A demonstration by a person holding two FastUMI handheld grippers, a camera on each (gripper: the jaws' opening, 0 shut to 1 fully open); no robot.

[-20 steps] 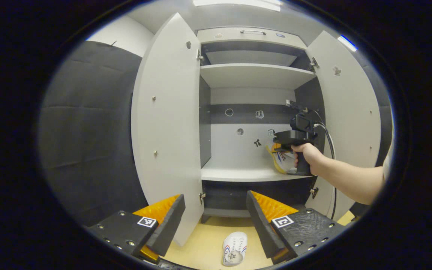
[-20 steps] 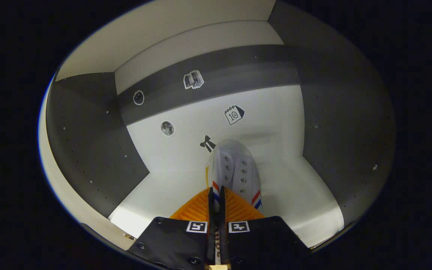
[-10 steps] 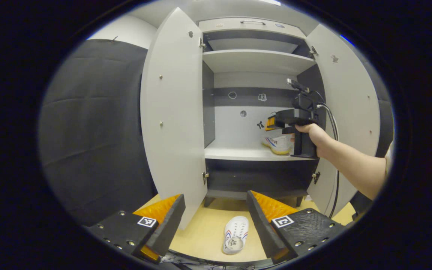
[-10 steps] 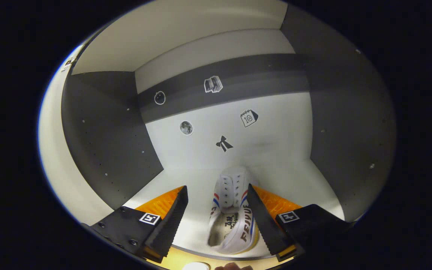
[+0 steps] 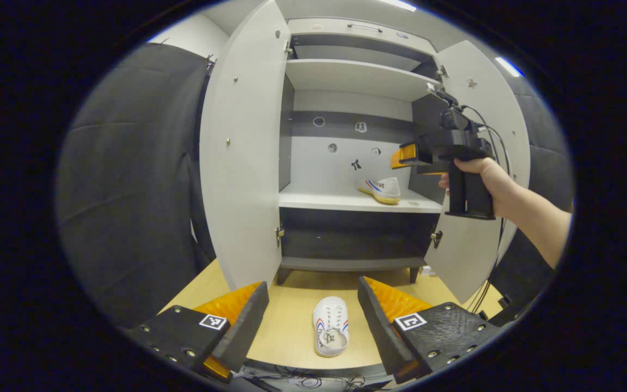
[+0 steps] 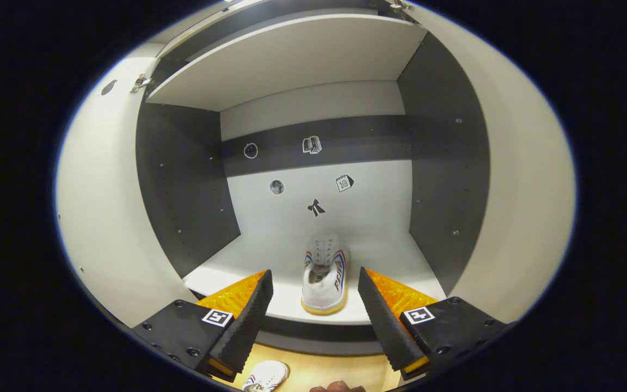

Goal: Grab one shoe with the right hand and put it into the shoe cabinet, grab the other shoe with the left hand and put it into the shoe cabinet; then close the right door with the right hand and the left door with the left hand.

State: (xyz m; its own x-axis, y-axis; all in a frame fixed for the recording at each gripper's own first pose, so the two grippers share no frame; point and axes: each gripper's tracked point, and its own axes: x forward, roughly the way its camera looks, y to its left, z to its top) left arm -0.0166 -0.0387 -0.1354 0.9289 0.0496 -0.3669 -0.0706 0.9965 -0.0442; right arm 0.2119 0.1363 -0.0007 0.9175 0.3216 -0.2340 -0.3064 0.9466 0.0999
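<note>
On the cabinet's middle shelf [image 6: 226,272], toward its right end and near the front edge, the first shoe [image 6: 323,277] lay flat with its heel facing out, set down a moment earlier by the right gripper [image 6: 313,305]. That gripper had since let go and pulled back out of the cabinet [image 5: 346,163]; its fingers [image 6: 248,316] stood wide apart and empty, with the shoe well clear between and beyond them. From the left gripper view, the hand [image 5: 490,182] holding it hung in front of the open right door [image 5: 487,109], level with the shelf. The second shoe [image 5: 331,333] waited on the floor [image 5: 292,326] before the cabinet's base, framed between the wide, empty fingers [image 5: 245,321] of the left gripper [image 5: 313,321], which had come lower toward it. By appearances the first placement was complete, leaving the left-hand pickup next. Both doors, including the left door [image 5: 243,152], stood fully open and untouched.
</note>
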